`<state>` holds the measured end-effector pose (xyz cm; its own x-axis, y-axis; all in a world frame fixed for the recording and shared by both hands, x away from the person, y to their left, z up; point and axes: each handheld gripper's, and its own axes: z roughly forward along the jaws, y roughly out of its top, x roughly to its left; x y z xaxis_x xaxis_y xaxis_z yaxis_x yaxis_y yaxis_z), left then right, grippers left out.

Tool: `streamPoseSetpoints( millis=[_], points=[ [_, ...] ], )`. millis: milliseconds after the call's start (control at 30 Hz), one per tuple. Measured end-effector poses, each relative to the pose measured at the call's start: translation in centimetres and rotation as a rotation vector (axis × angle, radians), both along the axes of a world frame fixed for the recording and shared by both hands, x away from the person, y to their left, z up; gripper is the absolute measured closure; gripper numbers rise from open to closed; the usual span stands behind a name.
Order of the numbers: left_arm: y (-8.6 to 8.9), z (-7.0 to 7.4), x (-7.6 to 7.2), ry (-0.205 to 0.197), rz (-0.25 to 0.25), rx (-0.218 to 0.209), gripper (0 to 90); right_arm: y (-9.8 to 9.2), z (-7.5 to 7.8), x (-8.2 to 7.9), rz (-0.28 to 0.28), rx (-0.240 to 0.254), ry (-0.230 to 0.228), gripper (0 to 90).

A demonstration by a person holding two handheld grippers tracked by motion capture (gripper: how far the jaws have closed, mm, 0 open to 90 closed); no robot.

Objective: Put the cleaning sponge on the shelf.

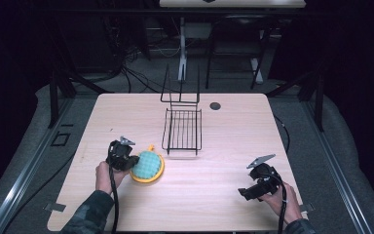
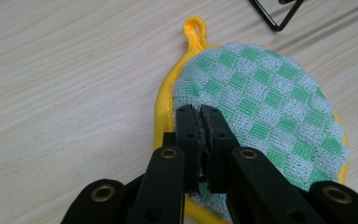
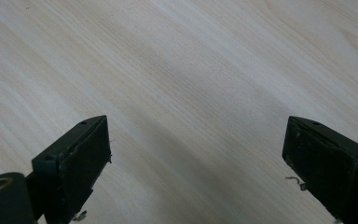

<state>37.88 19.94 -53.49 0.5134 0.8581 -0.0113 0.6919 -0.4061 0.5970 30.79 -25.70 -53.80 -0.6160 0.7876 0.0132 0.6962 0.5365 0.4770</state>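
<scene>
A round pot holder [image 1: 147, 165] lies on the table, checked green and white with a yellow rim and a yellow loop [image 2: 194, 29]. My left gripper [image 1: 132, 161] is at its left edge. In the left gripper view the pot holder [image 2: 265, 98] has its near edge pinched between the jaws of that gripper [image 2: 200, 113], which is shut on it. My right gripper [image 1: 244, 191] rests at the table's front right, held low over bare wood. Its jaws stand wide apart [image 3: 196, 149] with nothing between them.
A black wire rack [image 1: 182, 127] stands at the table's middle, just beyond the pot holder; one corner of the rack [image 2: 275, 18] shows in the left gripper view. A small dark disc [image 1: 215, 106] sits near the far edge. Bare wood [image 1: 209, 165] lies between the two grippers.
</scene>
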Motion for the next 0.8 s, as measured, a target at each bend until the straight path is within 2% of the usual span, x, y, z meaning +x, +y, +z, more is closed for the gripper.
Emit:
streamPoseSetpoints(
  millis=[533, 800],
  points=[
    [0.4, 2.1, -0.8, -0.057, -0.005, -0.007, 87.8, -0.1, -0.1, 0.0, -0.003, -0.008, -0.003, 6.0],
    [0.3, 3.1, -1.2, -0.081, -0.024, -0.007, 87.9, -0.1, -0.1, 0.0, -0.003, -0.010, -0.003, 6.0]
  ],
)
